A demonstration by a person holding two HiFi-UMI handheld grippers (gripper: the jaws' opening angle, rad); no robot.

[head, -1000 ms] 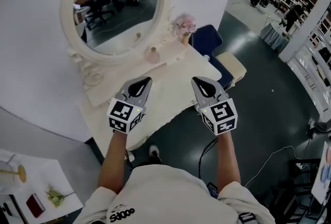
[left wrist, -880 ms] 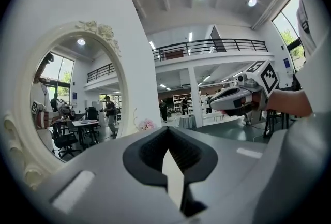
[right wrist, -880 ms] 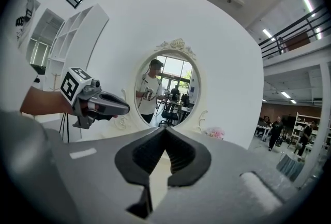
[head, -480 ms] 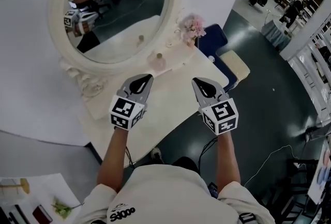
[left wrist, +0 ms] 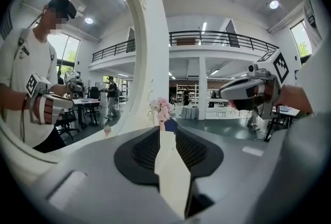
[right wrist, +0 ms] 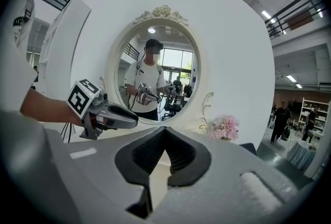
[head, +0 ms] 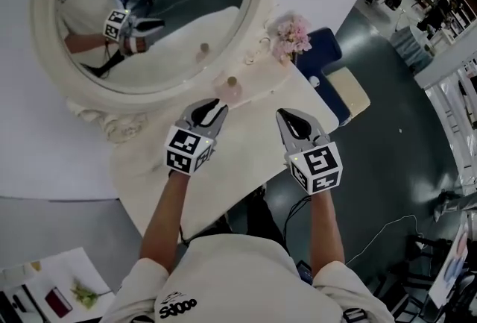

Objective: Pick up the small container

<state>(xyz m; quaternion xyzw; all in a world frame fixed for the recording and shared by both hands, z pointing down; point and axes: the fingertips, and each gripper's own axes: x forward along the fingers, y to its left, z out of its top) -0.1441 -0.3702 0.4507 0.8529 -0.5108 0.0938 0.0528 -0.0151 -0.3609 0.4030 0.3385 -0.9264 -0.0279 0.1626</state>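
The small container point(head: 229, 89), a pale pink pot with a tan stopper, stands on the white dressing table point(head: 246, 157) just under the oval mirror point(head: 149, 8). My left gripper point(head: 215, 108) hovers over the table with its tips just short of the container. Its jaws are opening and nothing is between them; in the left gripper view point(left wrist: 166, 135) the gap shows only table. My right gripper point(head: 285, 117) hangs over the table's right part, tips together and empty, and the right gripper view point(right wrist: 165, 132) shows the same.
A bunch of pink flowers point(head: 292, 32) stands at the table's far right corner. A blue seat point(head: 317, 53) and a cream cushion point(head: 350, 90) sit beyond that corner. A cable point(head: 387, 228) lies on the dark floor. The table's near edge runs under my forearms.
Both grippers have moved forward over the table toward the mirror. The left gripper's tips now come close to the container and its jaws have parted. The mirror now shows the person's reflection.
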